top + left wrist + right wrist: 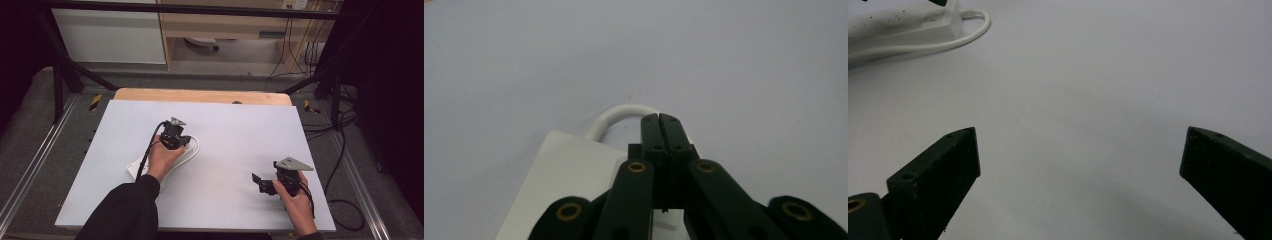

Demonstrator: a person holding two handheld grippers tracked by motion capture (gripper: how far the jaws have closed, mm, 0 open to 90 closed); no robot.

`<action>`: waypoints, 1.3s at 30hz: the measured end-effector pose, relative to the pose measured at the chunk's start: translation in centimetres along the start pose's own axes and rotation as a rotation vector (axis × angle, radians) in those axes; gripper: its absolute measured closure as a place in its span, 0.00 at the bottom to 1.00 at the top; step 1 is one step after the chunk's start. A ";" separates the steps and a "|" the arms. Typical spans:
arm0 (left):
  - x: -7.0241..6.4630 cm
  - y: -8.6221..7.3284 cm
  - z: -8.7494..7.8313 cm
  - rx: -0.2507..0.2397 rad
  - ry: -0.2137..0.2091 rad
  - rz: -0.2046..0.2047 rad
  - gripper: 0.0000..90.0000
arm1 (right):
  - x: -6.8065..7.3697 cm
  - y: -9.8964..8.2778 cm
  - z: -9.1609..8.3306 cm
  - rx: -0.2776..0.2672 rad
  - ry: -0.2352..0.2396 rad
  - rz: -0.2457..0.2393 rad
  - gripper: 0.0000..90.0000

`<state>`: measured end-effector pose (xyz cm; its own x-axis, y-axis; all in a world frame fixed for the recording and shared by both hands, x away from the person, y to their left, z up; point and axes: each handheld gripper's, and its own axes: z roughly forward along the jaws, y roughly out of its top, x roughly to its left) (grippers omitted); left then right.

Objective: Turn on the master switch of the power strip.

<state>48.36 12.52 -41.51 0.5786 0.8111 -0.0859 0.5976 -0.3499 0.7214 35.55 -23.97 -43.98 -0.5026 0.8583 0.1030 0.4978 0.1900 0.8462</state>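
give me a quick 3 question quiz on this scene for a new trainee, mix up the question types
1. True or false: the right gripper has its jaws spread wide over bare table.
2. Multiple choice: the left gripper is poised above
A. a white rectangular plastic power strip with a looping white cord
B. a red mug
C. a wooden bowl
3. Fill the blank: the left gripper's jaws are pressed ____ with nothing seen between their tips.

Key
1. True
2. A
3. together
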 end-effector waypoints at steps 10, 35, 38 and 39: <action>0.2 0.3 -0.7 -0.052 0.004 -0.015 1.00 | 0.1 0.1 0.1 0.002 0.003 -0.008 0.03; 0.6 1.1 -2.6 -0.178 0.007 -0.035 0.37 | -0.5 0.1 -0.5 -0.017 -0.020 0.013 0.03; 0.8 1.4 -3.4 -0.202 0.010 -0.044 0.25 | -0.4 0.2 -0.8 -0.026 -0.019 0.015 0.03; 0.9 1.4 -3.6 -0.210 0.014 -0.051 0.22 | -0.5 0.2 -0.9 -0.027 -0.018 0.013 0.03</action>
<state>47.76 14.44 -38.12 0.5417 0.8324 -0.1171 0.4959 -0.2040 0.8441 35.24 -24.75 -43.42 -0.4831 0.8693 0.1046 0.4847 0.1660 0.8588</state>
